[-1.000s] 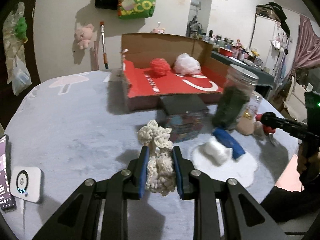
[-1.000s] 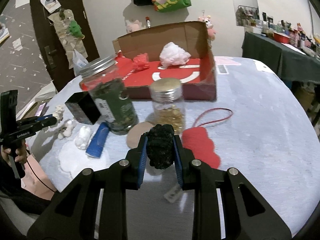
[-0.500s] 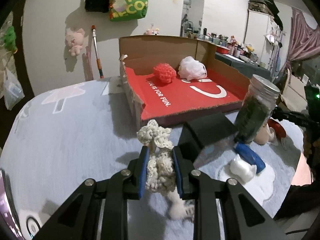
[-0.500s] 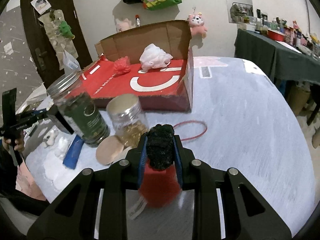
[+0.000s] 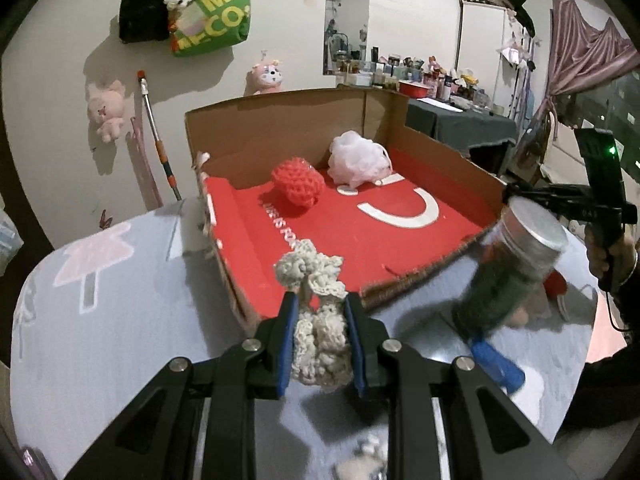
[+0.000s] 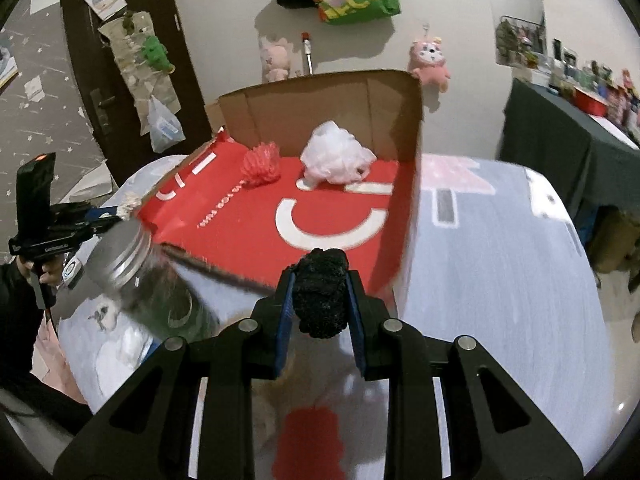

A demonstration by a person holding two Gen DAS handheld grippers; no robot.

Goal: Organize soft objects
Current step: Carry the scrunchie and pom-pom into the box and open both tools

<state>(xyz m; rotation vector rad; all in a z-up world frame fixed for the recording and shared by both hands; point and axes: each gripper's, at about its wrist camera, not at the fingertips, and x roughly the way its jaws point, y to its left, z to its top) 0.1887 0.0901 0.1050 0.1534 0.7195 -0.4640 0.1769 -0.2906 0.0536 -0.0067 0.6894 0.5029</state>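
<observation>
Two soft pieces, the red crochet ball point(image 5: 298, 186) and white puff point(image 5: 356, 158), already sit mid-frame in the box point(image 5: 452, 164), while my left tool point(image 5: 318, 334) grips the cream crochet point(image 5: 318, 320) and my right tool point(image 6: 320, 300) the black pompom point(image 6: 322, 292), both at frame centre, not yet dropped in.

A glass jar with a silver screw lid point(image 5: 516, 276) stands on the grey desk point(image 5: 120, 320), its contents dark green (blurred in both views). Just beside its base lies a blue tube-like item point(image 5: 496, 364), near a white patch on the desk. A flat red shape point(image 6: 310, 444) lies on the desk at the near edge in the right wrist view. On the far wall hang a green bag with yellow lettering point(image 5: 212, 16), a black bag point(image 5: 140, 8) beside it, and two pink plush toys point(image 6: 430, 60) point(image 5: 106, 106). A dark door point(image 6: 120, 60) stands to the left, and a cluttered side table with a dark cloth point(image 5: 456, 124) to the right.
</observation>
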